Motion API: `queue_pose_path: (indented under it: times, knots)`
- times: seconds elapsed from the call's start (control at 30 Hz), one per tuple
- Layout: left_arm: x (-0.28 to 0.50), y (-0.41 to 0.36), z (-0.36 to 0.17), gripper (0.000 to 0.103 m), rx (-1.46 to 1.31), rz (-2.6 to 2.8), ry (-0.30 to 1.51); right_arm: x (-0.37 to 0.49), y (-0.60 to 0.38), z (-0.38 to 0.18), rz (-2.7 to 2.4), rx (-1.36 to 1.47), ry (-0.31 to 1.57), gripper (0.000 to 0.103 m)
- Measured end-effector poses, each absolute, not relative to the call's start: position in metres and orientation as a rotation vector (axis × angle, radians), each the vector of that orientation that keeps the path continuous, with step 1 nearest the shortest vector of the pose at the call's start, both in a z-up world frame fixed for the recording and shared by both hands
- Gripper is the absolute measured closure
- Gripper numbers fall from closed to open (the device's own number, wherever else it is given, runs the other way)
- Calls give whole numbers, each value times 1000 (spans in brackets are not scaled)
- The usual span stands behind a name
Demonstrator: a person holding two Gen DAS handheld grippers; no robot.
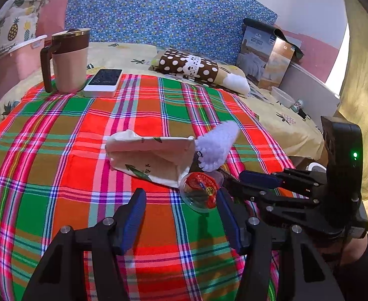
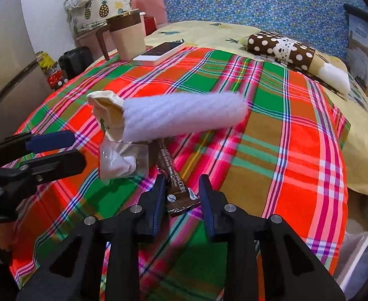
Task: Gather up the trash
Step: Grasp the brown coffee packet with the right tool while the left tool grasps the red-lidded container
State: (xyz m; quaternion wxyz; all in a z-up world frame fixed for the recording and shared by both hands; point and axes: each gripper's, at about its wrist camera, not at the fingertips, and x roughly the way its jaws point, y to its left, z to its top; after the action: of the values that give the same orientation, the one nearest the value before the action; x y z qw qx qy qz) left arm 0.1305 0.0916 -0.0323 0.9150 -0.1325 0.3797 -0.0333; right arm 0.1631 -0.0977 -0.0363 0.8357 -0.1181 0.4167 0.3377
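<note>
On the plaid cloth (image 1: 58, 150) lies a clear plastic cup with a red label (image 1: 201, 190), on its side, just ahead of my open left gripper (image 1: 181, 200); it also shows in the right wrist view (image 2: 123, 159). A brown coffee sachet (image 2: 176, 185) lies flat between the jaws of my open right gripper (image 2: 182, 188), its far end under a rolled white towel (image 2: 181, 118). In the left wrist view the right gripper (image 1: 236, 178) reaches in from the right beside the cup. A cream cloth pouch (image 1: 149, 155) lies behind the cup.
A beige mug with a brown lid (image 1: 67, 60) and a white phone (image 1: 103, 81) stand at the far left. A polka-dot pillow (image 1: 189, 66) lies on the yellow sheet behind. A white bin (image 2: 364, 255) sits below the right edge.
</note>
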Motion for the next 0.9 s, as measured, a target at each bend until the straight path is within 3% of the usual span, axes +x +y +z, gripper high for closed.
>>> queue_pose_path:
  times: [0.7, 0.8, 0.9]
  knots:
    - [165, 57, -48, 43, -229, -172, 842, 135, -155, -37, 601, -85, 921, 77]
    - [163, 54, -48, 57, -224, -175, 847, 131, -157, -37, 606, -77, 914, 77]
    - [158, 51, -49, 57, -225, -171, 846, 127, -159, -35, 602, -70, 905, 77]
